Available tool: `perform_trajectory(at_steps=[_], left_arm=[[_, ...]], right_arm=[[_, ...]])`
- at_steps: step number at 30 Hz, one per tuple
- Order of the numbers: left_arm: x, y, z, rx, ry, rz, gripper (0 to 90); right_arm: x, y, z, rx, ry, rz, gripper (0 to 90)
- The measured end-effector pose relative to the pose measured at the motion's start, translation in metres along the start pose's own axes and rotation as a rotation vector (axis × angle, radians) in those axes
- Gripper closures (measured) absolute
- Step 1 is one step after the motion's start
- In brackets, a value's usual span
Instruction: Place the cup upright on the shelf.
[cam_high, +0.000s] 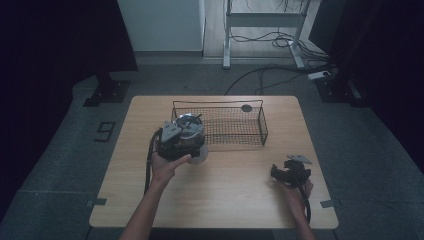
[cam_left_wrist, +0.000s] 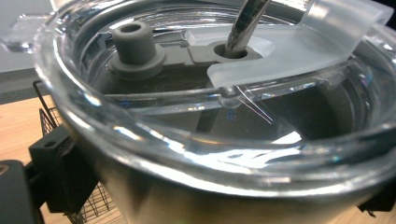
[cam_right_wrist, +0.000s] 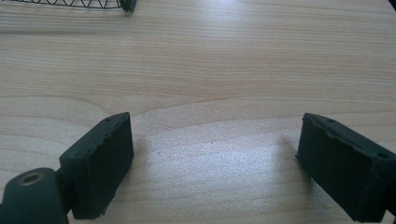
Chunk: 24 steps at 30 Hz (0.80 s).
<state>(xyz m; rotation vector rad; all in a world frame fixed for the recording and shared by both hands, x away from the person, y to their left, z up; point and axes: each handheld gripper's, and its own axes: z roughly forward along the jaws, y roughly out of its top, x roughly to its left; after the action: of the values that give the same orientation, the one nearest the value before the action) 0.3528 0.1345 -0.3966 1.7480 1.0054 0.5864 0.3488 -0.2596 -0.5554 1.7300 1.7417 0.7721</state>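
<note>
Bare table (cam_high: 225, 195) front; left claw (cam_high: 181, 142) grips tumbler (cam_high: 190, 131) by basket (cam_high: 263, 127), right claw (cam_high: 285, 172) wide

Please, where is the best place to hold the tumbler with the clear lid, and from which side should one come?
Probably the tumbler's round metal body below the clear lid, approached sideways: the left hand-held gripper already holds it there, and the straw blocks the top.

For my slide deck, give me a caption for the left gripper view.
Left gripper clasping a steel tumbler, clear lid, metal straw.
</note>
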Motion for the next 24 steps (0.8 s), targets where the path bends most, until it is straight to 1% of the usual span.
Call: perform_trajectory(at_steps=[5, 10, 17, 24], left_arm=[[0.002, 0.004, 0.004, 0.002, 0.003, 0.003, 3.9], [0.004, 0.006, 0.008, 0.006, 0.004, -0.010, 3.9], [0.007, 0.010, 0.011, 0.009, 0.009, -0.016, 4.0], [0.007, 0.015, 0.015, 0.009, 0.006, -0.014, 4.0]], right_arm=[[0.000, 0.000, 0.000, 0.000, 0.000, 0.001, 10.7], [0.000, 0.000, 0.000, 0.000, 0.000, 0.000, 10.7], [0.000, 0.000, 0.000, 0.002, 0.000, -0.002, 10.7], [0.000, 0.000, 0.000, 0.002, 0.000, -0.002, 10.8]])
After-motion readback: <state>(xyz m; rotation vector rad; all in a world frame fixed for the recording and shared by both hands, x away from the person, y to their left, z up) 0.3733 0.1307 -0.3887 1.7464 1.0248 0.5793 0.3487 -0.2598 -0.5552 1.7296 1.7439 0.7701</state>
